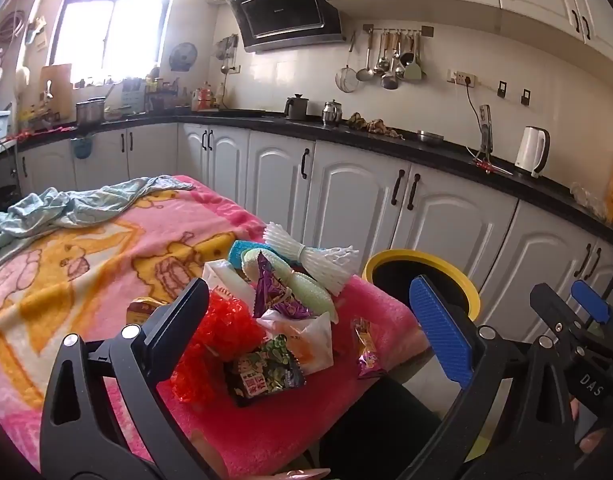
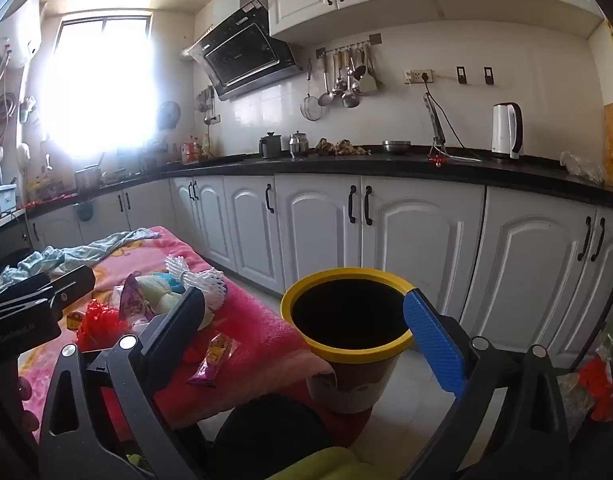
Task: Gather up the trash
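Observation:
A heap of trash lies on the pink blanket [image 1: 106,280]: a red mesh [image 1: 222,328], a purple wrapper [image 1: 274,292], a green snack packet [image 1: 266,368], a white bag [image 1: 310,340] and white foam netting [image 1: 310,256]. A small purple-yellow wrapper [image 1: 366,348] lies apart, nearer the table's edge [image 2: 214,356]. My left gripper [image 1: 310,328] hovers open above the heap with nothing between its fingers. A yellow-rimmed bin [image 2: 346,354] stands beside the table, dark inside. My right gripper [image 2: 306,332] is open in front of the bin and holds nothing.
A crumpled light blue cloth [image 1: 66,208] lies at the blanket's far end. White cabinets [image 2: 418,232] under a black counter [image 2: 386,164] run behind the bin. Red and clear bags [image 2: 594,384] sit on the floor at the right.

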A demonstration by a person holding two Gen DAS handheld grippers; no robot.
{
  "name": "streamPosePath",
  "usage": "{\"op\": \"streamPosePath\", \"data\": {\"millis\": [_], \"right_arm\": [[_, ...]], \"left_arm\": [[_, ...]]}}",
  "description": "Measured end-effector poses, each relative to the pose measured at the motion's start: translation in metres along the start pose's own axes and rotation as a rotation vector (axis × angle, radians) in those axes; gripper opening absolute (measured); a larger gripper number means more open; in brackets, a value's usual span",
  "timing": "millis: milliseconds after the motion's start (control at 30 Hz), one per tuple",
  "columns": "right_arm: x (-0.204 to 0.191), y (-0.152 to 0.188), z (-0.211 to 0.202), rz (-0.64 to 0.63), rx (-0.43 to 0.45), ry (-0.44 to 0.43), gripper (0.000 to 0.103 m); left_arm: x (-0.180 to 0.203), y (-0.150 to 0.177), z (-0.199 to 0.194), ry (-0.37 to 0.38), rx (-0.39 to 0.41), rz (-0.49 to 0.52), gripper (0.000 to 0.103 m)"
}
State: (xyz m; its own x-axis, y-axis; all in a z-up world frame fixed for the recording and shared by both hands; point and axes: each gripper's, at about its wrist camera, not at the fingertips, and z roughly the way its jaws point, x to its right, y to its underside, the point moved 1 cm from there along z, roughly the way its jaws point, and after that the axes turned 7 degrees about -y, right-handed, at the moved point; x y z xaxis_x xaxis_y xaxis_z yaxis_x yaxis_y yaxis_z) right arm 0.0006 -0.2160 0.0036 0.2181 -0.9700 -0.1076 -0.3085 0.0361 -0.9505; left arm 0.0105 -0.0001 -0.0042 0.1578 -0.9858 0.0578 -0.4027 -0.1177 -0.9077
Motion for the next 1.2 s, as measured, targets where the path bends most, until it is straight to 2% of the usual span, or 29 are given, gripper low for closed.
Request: {"op": "streamPosePath", "data": {"millis": [1200], "right_arm": [[-0.005,-0.002,0.0,-0.019,0.008,-0.002,0.097]], "left_arm": [[-0.003,-0.02,-0.003,-0.001,0.03,-0.005,0.092]]}}
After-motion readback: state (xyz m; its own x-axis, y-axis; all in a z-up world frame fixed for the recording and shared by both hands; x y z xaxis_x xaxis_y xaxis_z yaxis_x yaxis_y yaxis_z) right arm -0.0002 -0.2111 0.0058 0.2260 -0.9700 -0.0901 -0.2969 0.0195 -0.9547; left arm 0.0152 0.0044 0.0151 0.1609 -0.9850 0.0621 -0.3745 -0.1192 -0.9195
